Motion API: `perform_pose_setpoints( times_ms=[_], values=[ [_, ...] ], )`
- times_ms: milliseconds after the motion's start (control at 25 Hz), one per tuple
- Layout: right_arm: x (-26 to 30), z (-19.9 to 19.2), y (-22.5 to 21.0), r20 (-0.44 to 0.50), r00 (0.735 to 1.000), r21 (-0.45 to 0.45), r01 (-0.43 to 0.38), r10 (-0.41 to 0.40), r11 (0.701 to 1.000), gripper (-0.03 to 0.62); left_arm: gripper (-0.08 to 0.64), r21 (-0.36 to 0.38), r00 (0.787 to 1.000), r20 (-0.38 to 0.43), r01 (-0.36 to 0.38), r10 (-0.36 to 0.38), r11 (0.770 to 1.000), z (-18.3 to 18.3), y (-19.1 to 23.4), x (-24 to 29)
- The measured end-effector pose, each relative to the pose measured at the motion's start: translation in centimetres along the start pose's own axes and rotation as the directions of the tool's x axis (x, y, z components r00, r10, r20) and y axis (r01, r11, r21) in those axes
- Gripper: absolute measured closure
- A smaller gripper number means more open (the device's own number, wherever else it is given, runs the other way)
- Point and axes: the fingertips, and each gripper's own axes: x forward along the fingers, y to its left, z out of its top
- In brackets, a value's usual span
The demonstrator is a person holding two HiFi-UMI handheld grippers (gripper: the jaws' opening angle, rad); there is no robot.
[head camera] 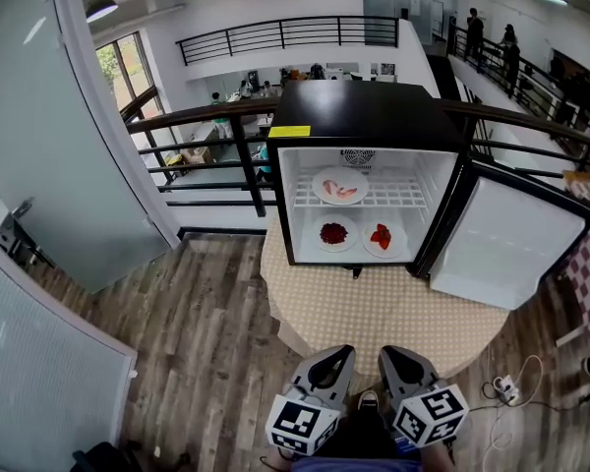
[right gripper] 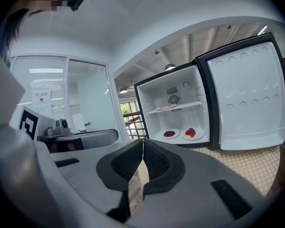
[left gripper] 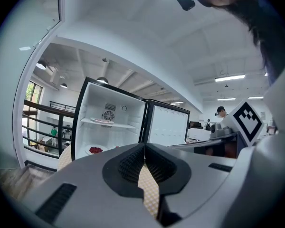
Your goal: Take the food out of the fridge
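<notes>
I have one small black fridge [head camera: 369,116] in front of me, standing on a round table [head camera: 374,313] with a beige cloth. Its single door [head camera: 506,244] hangs wide open at the fridge's right side. Inside the fridge I count three plates of food. The plate with pinkish pieces [head camera: 340,186] lies on the only wire shelf [head camera: 398,201], in the upper half of the fridge. The other two sit side by side on the fridge floor: the plate with dark red food [head camera: 333,234] to the left, and the plate with bright red food [head camera: 381,237] to the right, nearer the door hinge. One yellow label [head camera: 289,131] is stuck at the left corner of the fridge's top front edge. My two grippers are both well short of the fridge, over the near edge of the table and pointing towards it. The left gripper [head camera: 336,354] is clenched with nothing between its jaws, and the right gripper [head camera: 393,354] is clenched and empty too
</notes>
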Motion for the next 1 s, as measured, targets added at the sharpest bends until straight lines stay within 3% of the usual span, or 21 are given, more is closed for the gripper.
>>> perform_pose_setpoints(
  times_ms=[640, 1000],
  values=[
    [9.2, 2.7, -9.8, -0.052, 0.998, 0.09, -0.039, 0.044, 0.995, 0.574, 0.543, 0.007, 1.0, 0.022, -0.017, 0.017, 1.0, 2.1, 4.2, 10.9],
    [13.0, 2.9, -15.2, -0.085, 0.994, 0.17, -0.06, 0.075, 0.984, 0.574, 0.543, 0.051, 0.998, -0.035, -0.043, 0.044, 0.998, 1.5, 5.0, 17.0]
  ],
)
